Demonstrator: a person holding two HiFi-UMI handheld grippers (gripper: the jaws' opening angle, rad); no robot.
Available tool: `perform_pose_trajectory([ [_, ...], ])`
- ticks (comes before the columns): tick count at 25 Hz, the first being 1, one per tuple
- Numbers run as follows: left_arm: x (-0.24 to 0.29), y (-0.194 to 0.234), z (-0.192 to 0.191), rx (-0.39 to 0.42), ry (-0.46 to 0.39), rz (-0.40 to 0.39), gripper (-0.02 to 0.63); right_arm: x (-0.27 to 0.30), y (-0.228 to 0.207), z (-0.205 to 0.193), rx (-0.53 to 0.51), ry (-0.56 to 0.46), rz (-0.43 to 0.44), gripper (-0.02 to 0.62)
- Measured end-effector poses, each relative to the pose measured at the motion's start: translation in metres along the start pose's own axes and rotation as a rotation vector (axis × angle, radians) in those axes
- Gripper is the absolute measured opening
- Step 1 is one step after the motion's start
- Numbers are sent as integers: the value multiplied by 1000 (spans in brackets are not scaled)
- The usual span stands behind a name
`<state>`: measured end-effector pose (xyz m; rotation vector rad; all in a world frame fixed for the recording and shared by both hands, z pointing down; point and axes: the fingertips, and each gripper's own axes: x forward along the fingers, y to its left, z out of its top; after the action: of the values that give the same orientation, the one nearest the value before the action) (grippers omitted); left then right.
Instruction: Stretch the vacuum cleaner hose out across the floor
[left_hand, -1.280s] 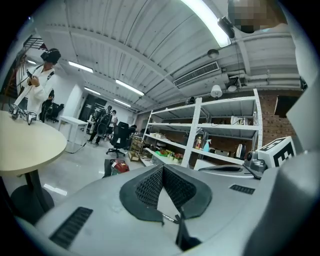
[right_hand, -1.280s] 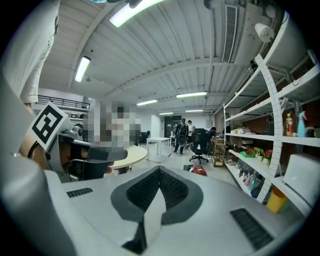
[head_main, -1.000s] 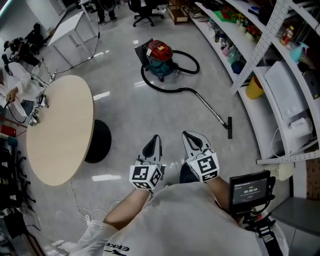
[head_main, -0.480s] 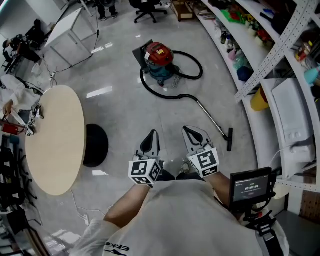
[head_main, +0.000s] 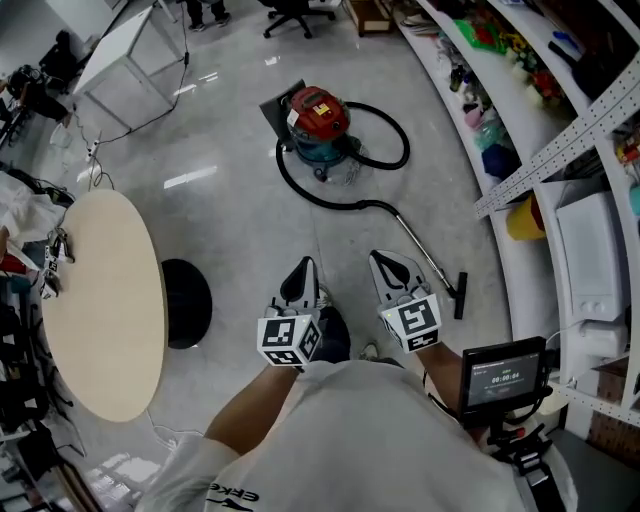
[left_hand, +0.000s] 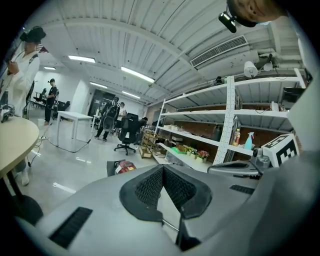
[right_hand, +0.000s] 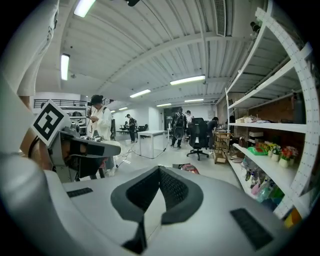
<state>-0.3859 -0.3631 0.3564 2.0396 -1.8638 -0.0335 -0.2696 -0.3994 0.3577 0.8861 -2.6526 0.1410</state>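
Head view | left gripper (head_main: 306, 270), right gripper (head_main: 382, 264) closed, empty: hose (head_main: 322, 203) well ahead | looped around vacuum (head_main: 318, 120), unstretched

The floor (head_main: 230, 200) is pale and polished, glossy enough to mirror the ceiling lights, while the round surface (head_main: 100, 300) has a matt top in a light wood look. The vacuum cleaner (head_main: 318, 112) has a shiny red plastic lid over a teal plastic drum, and its hose (head_main: 340, 205) is matt black, probably ribbed plastic, though it is too small to be sure. The left hand-held gripper (left_hand: 162, 169) and the right hand-held gripper (right_hand: 160, 169) both have smooth matt grey plastic shells and black, finely knurled, rubbery-looking pads (left_hand: 150, 187).
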Motion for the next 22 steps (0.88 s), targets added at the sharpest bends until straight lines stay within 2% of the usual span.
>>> perform_pose_trajectory([
  [7,86,73,21,-7,52,-32,0,96,-34,14,-8,87,-25,-9],
  [12,138,113,11,13,91,-51,0,158,-55,10,31,107,-36,-9],
  [16,169,132,-19,-6,154,-28,0,186,-71,-17,56,161,-23,-9],
  [19,207,141,-47,-8,180,-6,0,209,-104,-55,28,180,-26,-9],
  [22,247,150,-83,-6,209,13,0,238,-131,-101,79,231,-16,-9],
])
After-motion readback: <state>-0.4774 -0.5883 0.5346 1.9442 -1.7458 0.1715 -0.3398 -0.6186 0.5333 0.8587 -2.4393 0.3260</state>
